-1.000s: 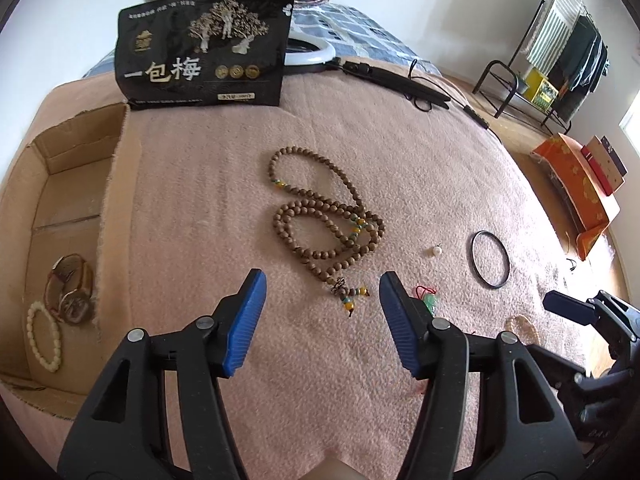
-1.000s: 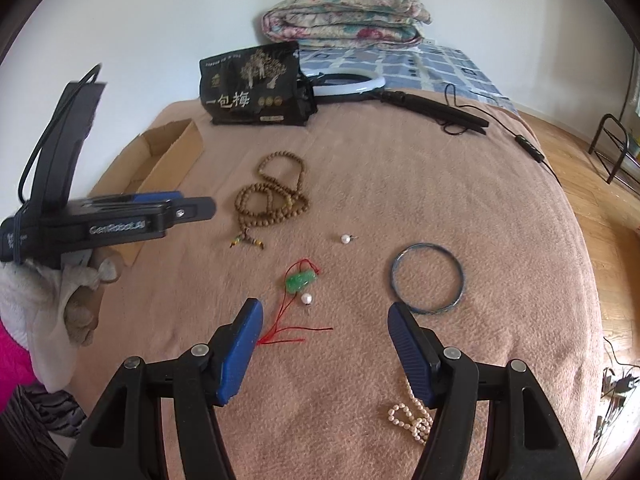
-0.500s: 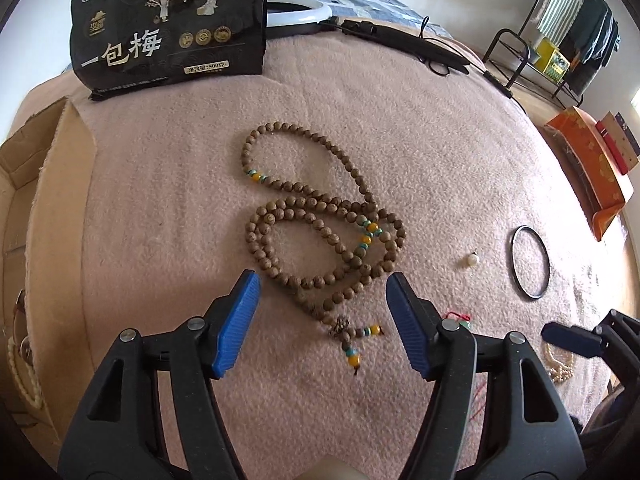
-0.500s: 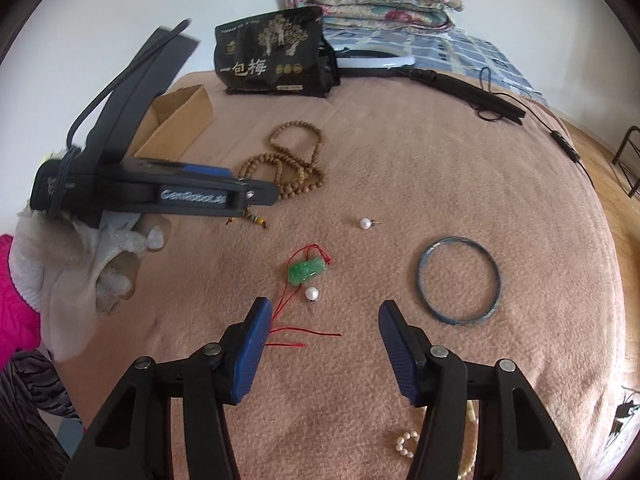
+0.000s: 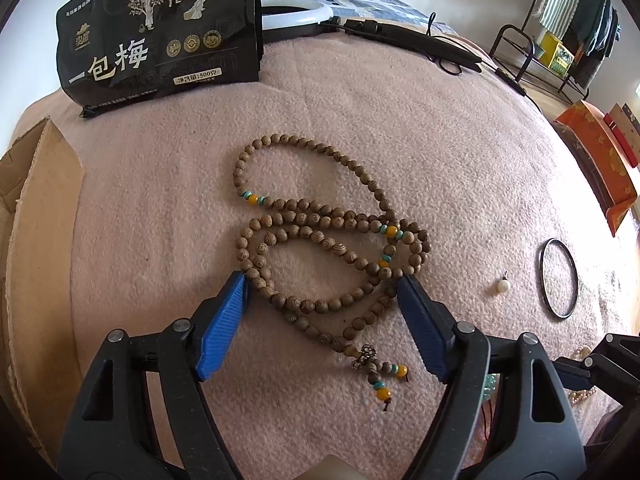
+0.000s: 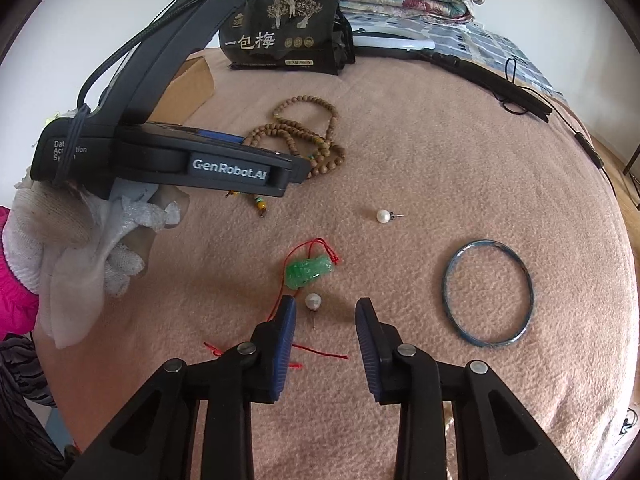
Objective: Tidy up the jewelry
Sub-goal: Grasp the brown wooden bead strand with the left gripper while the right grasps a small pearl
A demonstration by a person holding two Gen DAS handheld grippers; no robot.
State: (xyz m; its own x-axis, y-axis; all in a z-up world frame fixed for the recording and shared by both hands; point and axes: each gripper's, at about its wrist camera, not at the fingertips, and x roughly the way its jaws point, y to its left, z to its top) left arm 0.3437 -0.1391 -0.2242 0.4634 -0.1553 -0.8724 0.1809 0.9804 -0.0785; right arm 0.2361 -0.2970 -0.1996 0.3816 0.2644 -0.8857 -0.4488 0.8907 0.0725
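A long wooden bead necklace [image 5: 320, 240] with yellow and turquoise beads lies coiled on the pink blanket [image 5: 160, 200]. My left gripper [image 5: 322, 280] is open, its blue pads either side of the coil's near loops. The necklace also shows in the right wrist view [image 6: 308, 136]. My right gripper [image 6: 326, 306] is open and empty, just behind a green pendant [image 6: 308, 272] on a red cord and a pearl stud [image 6: 313, 301]. A second pearl stud [image 6: 383, 215] and a dark blue bangle [image 6: 487, 292] lie further right.
A cardboard box [image 5: 24, 216] sits at the left edge of the blanket. A black snack bag [image 5: 160, 36] stands at the back, beside a white ring light [image 5: 296, 18] and black cables [image 5: 432, 50]. A pearl strand [image 5: 580, 392] lies near the right gripper.
My left gripper has moved forward and down until its pads straddle the wooden necklace. My right gripper has moved forward towards the green pendant and narrowed its opening.
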